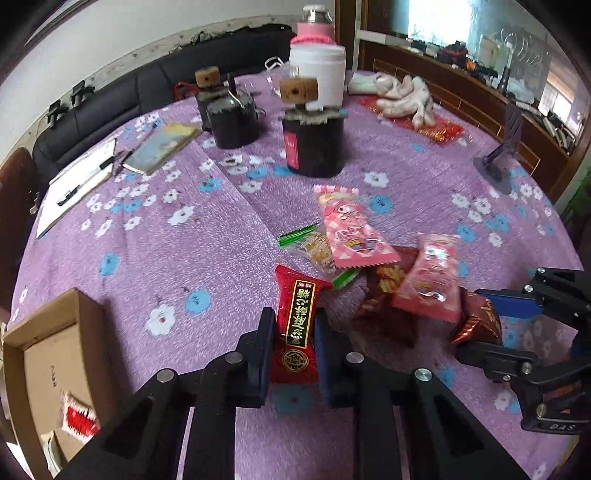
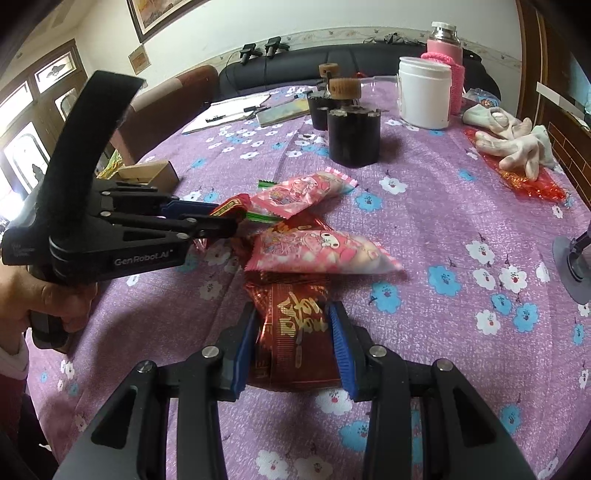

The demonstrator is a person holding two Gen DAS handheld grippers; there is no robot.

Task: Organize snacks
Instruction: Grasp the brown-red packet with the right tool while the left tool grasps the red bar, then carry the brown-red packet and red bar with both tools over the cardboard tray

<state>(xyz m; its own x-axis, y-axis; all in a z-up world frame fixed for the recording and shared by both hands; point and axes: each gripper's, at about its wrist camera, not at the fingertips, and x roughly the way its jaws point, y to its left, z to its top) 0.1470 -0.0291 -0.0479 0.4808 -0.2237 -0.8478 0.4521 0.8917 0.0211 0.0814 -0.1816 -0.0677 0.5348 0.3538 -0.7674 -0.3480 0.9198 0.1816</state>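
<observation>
Two pink snack packets [image 1: 351,229] [image 1: 430,277], two red snack packets [image 1: 295,325] [image 2: 295,339], one green-ended wrapper [image 1: 314,251], three dark jars [image 1: 314,144] [image 1: 232,122] [image 1: 203,99], one white canister [image 1: 317,70], one cardboard box [image 1: 22,332], two grippers [image 1: 291,350] [image 2: 291,347].

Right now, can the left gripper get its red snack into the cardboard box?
Probably yes. The left gripper is shut on the red snack packet, and the open cardboard box sits just to its left, with only bare tablecloth between them.

Soft daylight from windows [image 1: 443,22]; strong fisheye bending, dark corner vignette; slight motion blur, shadows faint.
</observation>
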